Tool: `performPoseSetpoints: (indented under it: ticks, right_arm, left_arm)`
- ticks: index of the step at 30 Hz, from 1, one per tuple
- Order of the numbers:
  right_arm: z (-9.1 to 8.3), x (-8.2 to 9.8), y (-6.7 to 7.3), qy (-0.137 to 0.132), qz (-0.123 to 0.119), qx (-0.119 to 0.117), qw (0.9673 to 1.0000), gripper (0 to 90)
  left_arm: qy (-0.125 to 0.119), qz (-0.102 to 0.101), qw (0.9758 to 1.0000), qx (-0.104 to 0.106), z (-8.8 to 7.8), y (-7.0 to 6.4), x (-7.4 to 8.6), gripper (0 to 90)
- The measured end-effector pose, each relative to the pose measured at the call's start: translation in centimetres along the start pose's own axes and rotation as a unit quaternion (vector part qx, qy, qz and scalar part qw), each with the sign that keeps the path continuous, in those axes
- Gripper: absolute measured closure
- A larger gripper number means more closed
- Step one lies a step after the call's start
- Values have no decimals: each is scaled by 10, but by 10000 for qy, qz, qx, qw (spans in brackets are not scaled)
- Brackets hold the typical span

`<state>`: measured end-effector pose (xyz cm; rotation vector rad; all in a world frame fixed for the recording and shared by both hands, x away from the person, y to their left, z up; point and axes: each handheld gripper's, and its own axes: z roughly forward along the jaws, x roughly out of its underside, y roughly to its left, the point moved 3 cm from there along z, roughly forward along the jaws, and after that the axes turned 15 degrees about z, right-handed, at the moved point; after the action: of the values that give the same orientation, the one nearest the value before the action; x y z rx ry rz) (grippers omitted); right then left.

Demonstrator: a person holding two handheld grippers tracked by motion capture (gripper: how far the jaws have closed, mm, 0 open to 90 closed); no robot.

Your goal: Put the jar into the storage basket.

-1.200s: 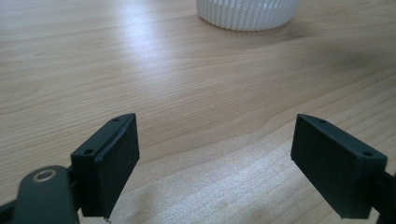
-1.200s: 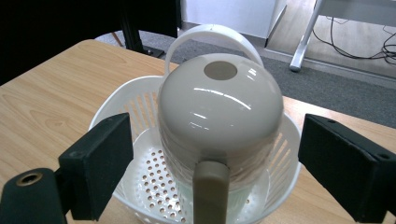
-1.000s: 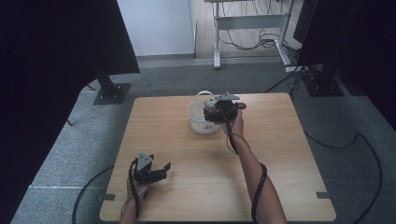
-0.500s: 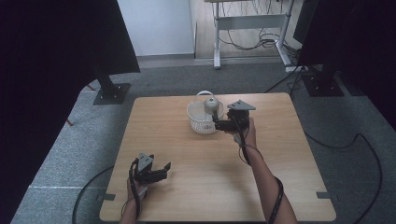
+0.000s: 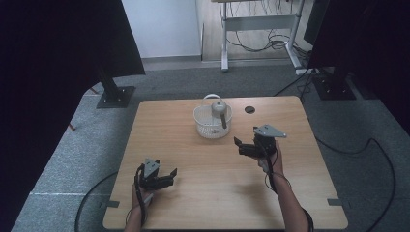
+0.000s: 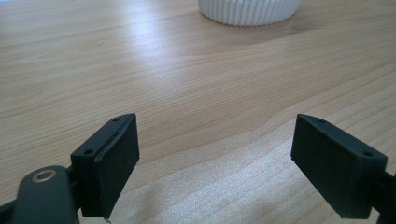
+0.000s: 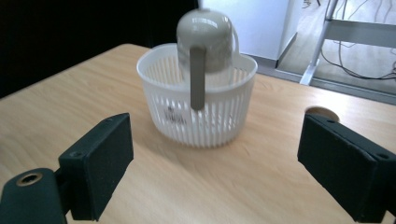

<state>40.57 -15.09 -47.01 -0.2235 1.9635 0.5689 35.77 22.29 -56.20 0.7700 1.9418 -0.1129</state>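
With the grey ladle (image 5: 218, 109) resting in the white basket (image 5: 205, 126) mid-counter and both the right gripper (image 5: 245, 146) and left gripper (image 5: 167, 176) released, empty, draw your right hand back clear of its handle.

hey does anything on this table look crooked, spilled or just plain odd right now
One thing: the grey ladle sits bowl-up in the white basket, its handle hanging over the rim outside the wall, so it looks perched rather than stowed. Nothing is spilled, and the basket stands upright on the table.
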Motion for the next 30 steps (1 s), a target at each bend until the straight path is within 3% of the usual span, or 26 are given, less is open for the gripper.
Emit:
performPoseSetpoints:
  ticks: [14, 20, 22, 30]
  right_arm:
    - [-41, 53, -10, 148, -58, 41, 9999, 101]
    - [-53, 79, -20, 267, 184, 4, 9995, 111]
    - [-53, 88, -24, 401, 123, 28, 9991, 111]
    - [-54, 95, -34, 386, 465, 66, 9981, 110]
  left_arm:
    - [28, 63, 10000, -18, 0, -1, 0, 150]
    - [34, 69, 10000, -33, 0, -1, 0, 150]
    - [33, 77, 10000, -29, 0, -1, 0, 150]
    - [53, 99, 9999, -17, 1, -2, -1, 149]
